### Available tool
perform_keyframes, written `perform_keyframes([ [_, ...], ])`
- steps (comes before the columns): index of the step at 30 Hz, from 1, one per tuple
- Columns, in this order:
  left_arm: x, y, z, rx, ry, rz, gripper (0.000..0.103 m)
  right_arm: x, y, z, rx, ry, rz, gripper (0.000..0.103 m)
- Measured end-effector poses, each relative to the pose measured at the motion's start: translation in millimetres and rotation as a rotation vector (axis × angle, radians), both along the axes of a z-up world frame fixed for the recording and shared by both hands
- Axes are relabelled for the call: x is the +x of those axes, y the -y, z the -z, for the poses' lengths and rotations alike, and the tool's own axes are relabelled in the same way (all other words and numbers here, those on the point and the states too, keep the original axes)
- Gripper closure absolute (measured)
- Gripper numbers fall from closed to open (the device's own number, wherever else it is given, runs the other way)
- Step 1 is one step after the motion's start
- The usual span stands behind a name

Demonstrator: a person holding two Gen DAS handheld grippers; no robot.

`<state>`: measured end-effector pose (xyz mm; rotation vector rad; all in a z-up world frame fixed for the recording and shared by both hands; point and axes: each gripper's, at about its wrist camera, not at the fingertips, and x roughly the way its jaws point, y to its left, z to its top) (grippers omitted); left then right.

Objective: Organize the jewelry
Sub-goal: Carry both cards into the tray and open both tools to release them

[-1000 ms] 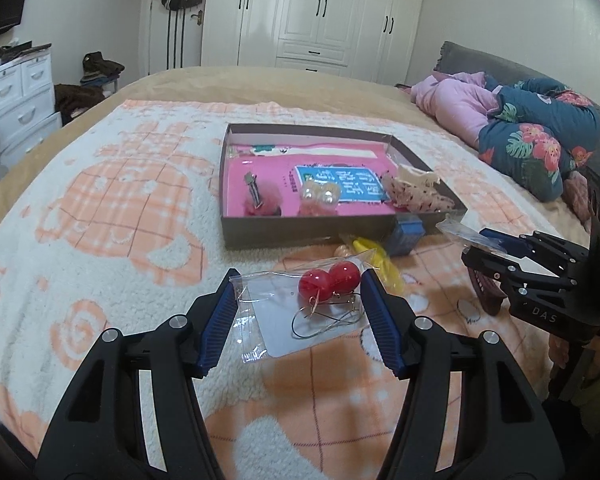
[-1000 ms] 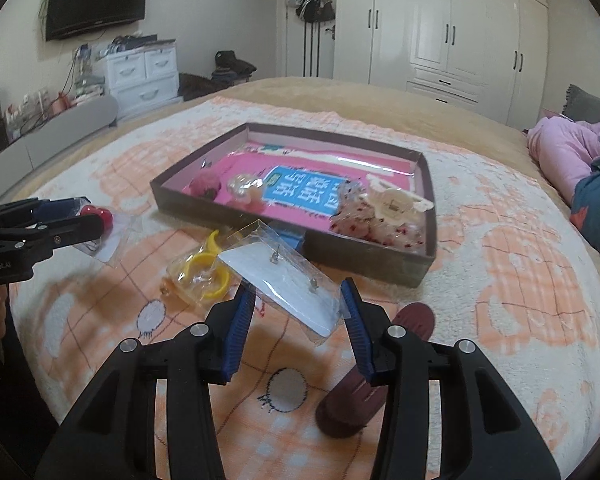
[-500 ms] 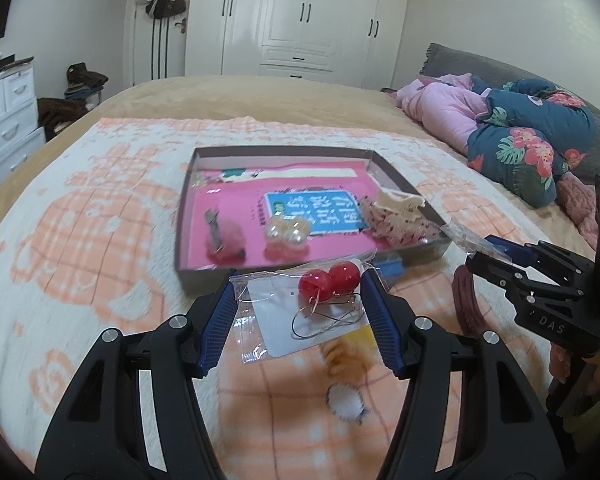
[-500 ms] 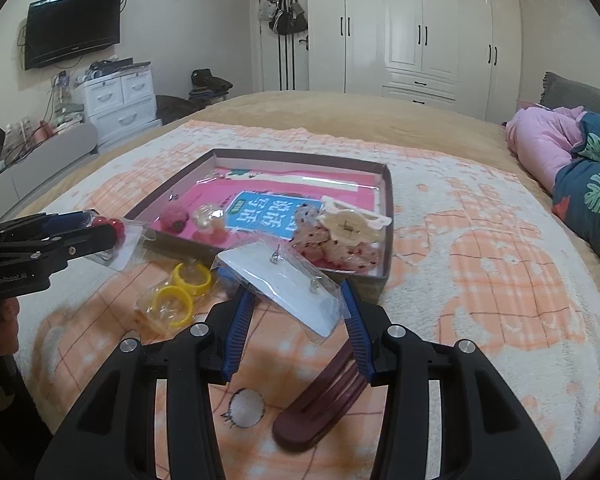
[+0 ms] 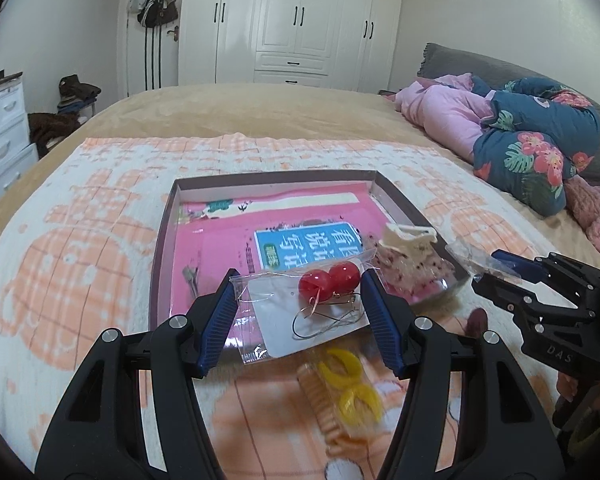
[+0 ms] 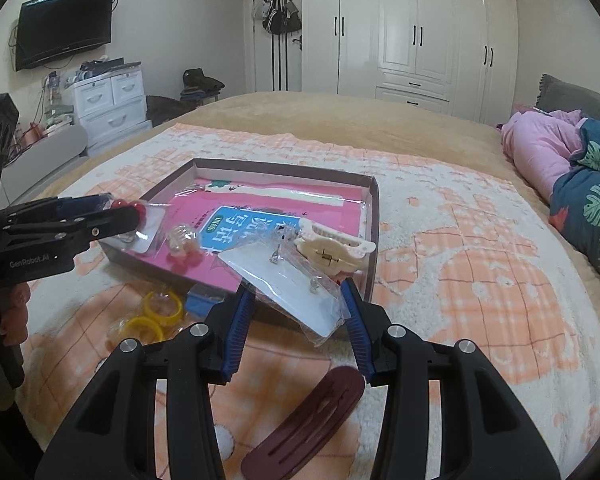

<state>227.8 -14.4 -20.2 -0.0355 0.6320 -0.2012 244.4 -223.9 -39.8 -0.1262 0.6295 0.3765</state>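
Left wrist view: A bed with a fleecy white-and-orange checked blanket (image 5: 80,288) fills the foreground; white wardrobe doors (image 5: 296,20) stand behind. The left gripper (image 5: 298,316) has its jaws about half spread, clamped on the side edges of a clear plastic bag of red ball earrings (image 5: 300,312). The bag's long axis runs across the jaws, red balls at the far end. It hangs over the near wall of a shallow brown cardboard tray with pink lining (image 5: 162,248).

Right wrist view: A black wall television (image 6: 64,26) and white drawer unit (image 6: 110,98) stand at left. The right gripper (image 6: 296,320) has narrower-set jaws gripping a clear bag with a white stud-earring card (image 6: 288,284); the card's long axis runs diagonally, far-left to near-right, above the tray's near edge.
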Motion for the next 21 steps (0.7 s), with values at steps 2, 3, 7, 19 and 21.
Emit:
perform_keyframes([
  [2, 8.2, -0.9, -0.3, 0.005, 0.0, -0.006, 0.051, 6.3, -3.1, -1.0, -0.011, 0.003, -0.003, 0.061],
  [3, 13.4, -1.8, -0.2, 0.007, -0.003, -0.01, 0.051, 9.0, -4.5, -1.8, -0.014, 0.005, -0.005, 0.061],
  [7, 29.0, -6.8, -0.1, 0.019, -0.007, -0.029, 0.051, 23.4, -13.7, -2.7, -0.032, 0.011, -0.027, 0.061],
  [19, 71.7, -20.7, 11.2, 0.034, -0.049, -0.096, 0.05, 60.8, -48.4, 12.5, -0.064, -0.041, -0.118, 0.061],
  [21, 76.9, -22.0, 13.6, 0.033, -0.059, -0.1, 0.05, 62.9, -54.0, 16.5, -0.071, -0.053, -0.132, 0.061],
])
